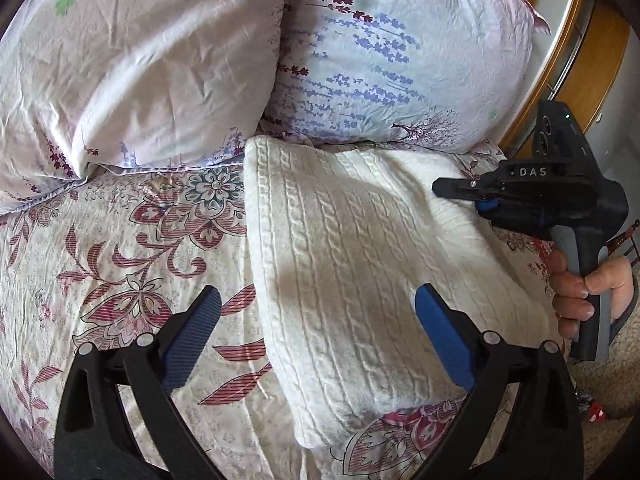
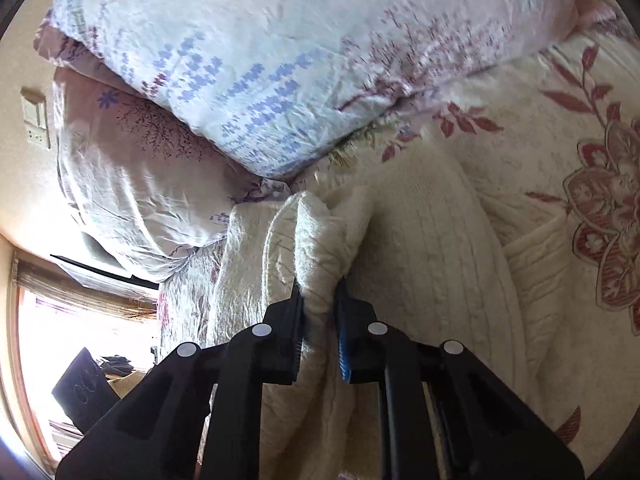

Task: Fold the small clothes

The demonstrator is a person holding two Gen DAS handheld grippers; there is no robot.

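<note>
A cream cable-knit sweater (image 1: 340, 264) lies folded on the floral bedspread (image 1: 120, 264), just below the pillows. My left gripper (image 1: 316, 304) hovers open above its near left part, blue pads wide apart with nothing between them. In the left wrist view the right gripper (image 1: 440, 190) reaches in from the right, held by a hand (image 1: 580, 292), at the sweater's right edge. In the right wrist view the right gripper (image 2: 320, 292) is shut on a bunched fold of the sweater (image 2: 316, 240), which rises between the pads.
Two pillows (image 1: 140, 60) with lavender print (image 1: 380, 52) lie along the head of the bed. A wooden headboard or cabinet (image 1: 576, 92) stands at the far right. A window (image 2: 80, 340) and a wall switch (image 2: 36, 120) show at the left of the right wrist view.
</note>
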